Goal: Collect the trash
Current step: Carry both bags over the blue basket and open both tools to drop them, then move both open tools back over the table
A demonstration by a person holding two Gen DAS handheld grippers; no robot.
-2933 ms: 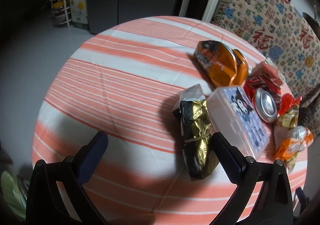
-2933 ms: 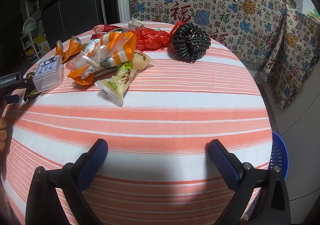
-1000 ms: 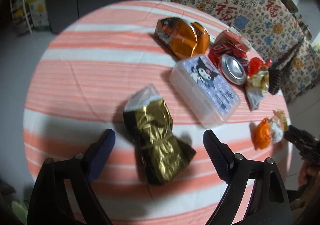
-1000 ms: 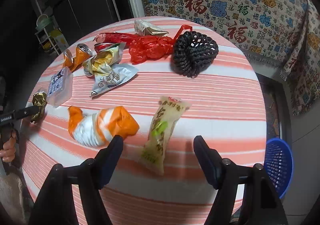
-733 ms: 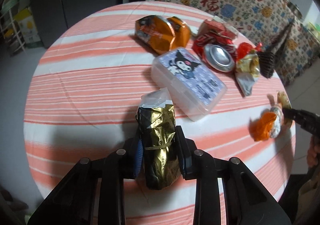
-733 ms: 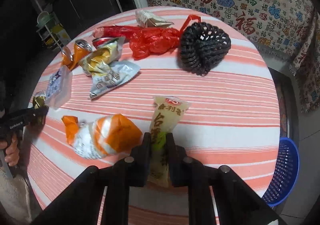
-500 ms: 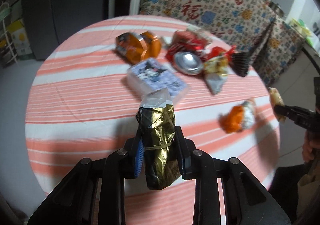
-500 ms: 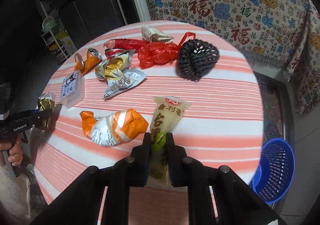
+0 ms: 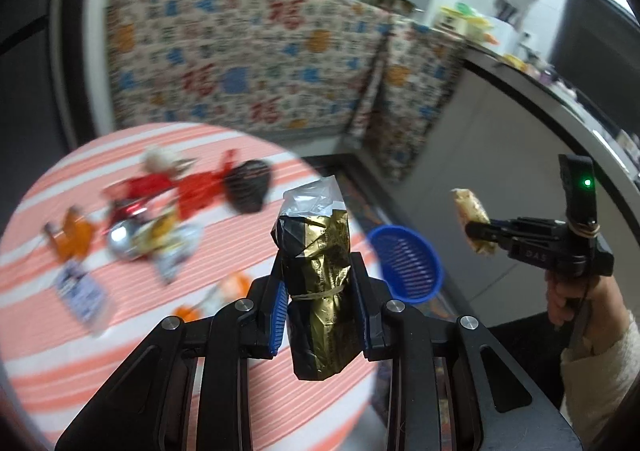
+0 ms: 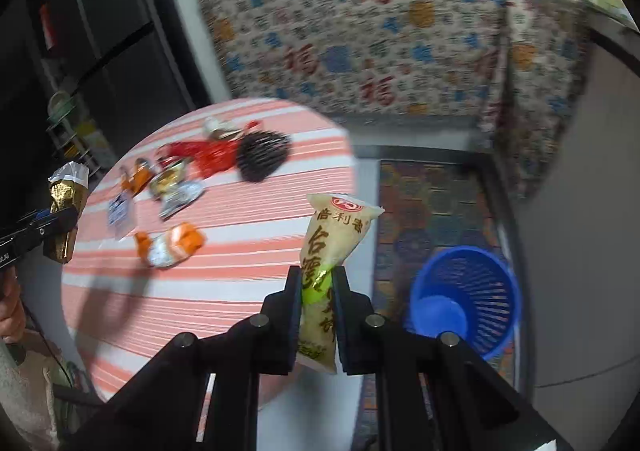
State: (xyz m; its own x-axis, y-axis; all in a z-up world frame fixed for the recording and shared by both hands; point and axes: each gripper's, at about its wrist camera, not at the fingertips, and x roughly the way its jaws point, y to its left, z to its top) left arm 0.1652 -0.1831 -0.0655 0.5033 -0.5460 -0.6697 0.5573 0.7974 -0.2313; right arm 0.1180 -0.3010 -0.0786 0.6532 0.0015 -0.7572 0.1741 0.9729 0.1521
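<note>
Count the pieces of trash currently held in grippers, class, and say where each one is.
2. The gold foil bag is clamped in the left gripper; the pale yellow snack packet is clamped in the right gripper. None appear hidden.

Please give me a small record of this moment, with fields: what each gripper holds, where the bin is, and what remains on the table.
left gripper: shut on gold wrapper, lifted off the table
right gripper: shut on yellow snack bag, lifted
bin: blue basket on the floor beside the round table
remaining on table: orange wrapper, black net, red bag, others blurred
</note>
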